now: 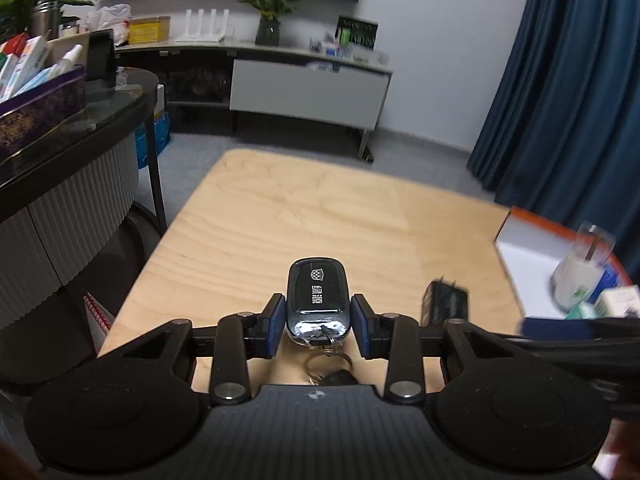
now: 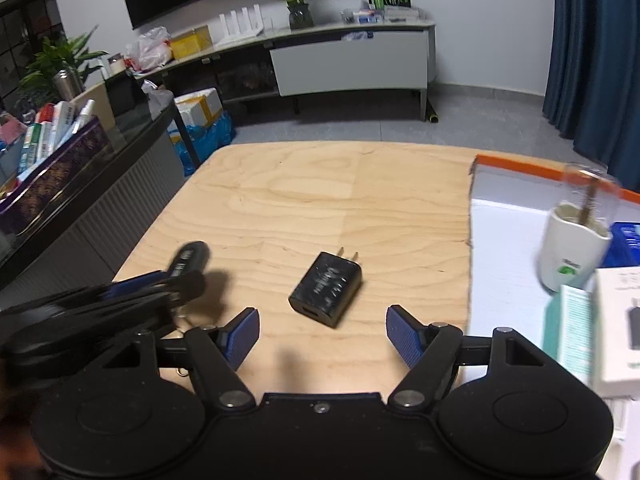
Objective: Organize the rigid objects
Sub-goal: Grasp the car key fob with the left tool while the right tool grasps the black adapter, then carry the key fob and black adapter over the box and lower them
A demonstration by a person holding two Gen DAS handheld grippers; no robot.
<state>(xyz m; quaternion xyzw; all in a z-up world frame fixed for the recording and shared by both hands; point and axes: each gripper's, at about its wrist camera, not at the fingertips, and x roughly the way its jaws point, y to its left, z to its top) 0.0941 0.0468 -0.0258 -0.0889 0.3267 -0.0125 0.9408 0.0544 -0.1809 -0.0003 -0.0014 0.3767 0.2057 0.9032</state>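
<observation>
Key fob (image 1: 316, 300) is sitting clamped between the blue pads of the left tongs (image 1: 318, 322), which are gripping it across its narrow sides near the ring end, so that most of its body is sticking out ahead of the tips. That hold looks chosen for a secure carry: the flat sides are giving the pads a square bearing, and the ring and small key (image 1: 330, 364) are hanging free under the tongs instead of getting caught. The fob is a dark, glossy oval with pale print on its top face and a silvery band at the near end. Whether it is clear of the counter (image 1: 280, 224) or just resting on it is hard to tell.

Just ahead of the right tongs (image 2: 322, 334), whose tips are standing wide apart with nothing between them, a black charger plug (image 2: 326, 288) is lying flat on the counter, its two prongs pointing away. It is a scuffed matte block with faint lettering. The tongs are probably lining up to straddle it across its width.

To the right of both tongs an orange-edged white box (image 2: 504, 240) is taking in sorted things: a white cup-like container (image 2: 572, 252) with a clear top and some small cartons (image 2: 616, 320). It seems the likely destination for both objects.
</observation>
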